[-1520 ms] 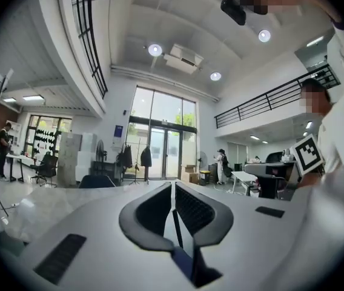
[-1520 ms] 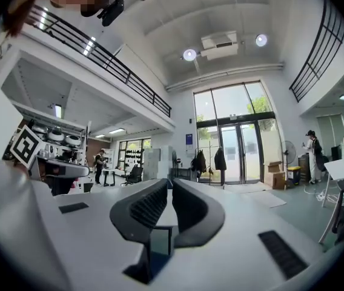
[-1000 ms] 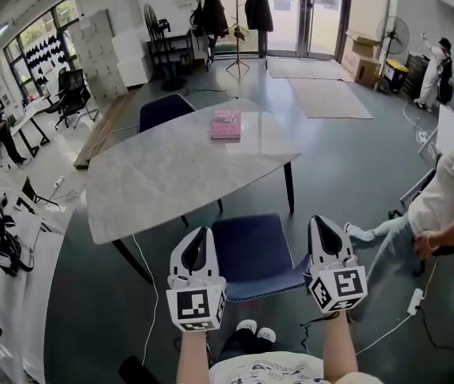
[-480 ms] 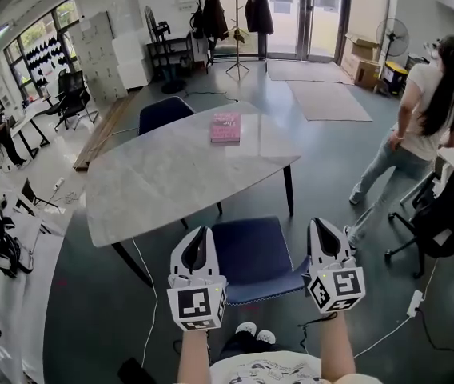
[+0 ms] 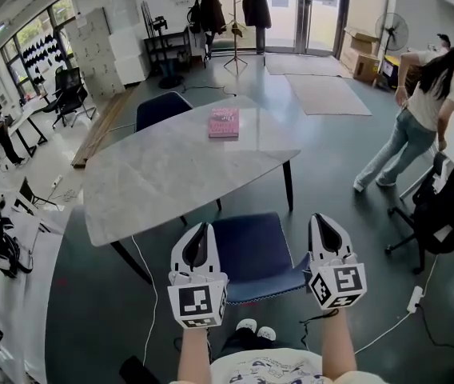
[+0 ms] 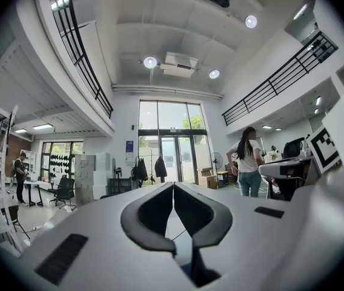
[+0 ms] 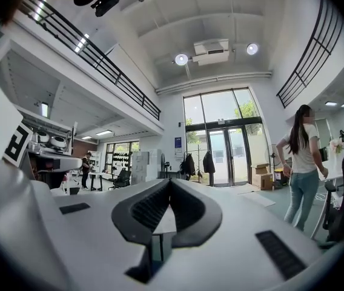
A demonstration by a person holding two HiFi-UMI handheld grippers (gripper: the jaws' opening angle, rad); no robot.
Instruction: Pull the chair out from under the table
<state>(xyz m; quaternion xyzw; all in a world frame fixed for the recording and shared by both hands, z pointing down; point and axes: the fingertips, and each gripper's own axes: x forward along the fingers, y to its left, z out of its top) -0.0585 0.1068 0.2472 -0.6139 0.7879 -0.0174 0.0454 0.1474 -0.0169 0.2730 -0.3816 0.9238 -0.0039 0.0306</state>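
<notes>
The left gripper and right gripper, low in the frame, both have jaws pressed together and hold nothing. Between them stands the blue chair, at the near edge of the worktop.

You're standing just behind the chair, which is sitting at the near edge of the table. Your left gripper is hanging at the chair's left side, your right gripper at its right. A book is lying on the table's far end, a second chair is sitting beyond that, and a person is leaning well off right.
</notes>
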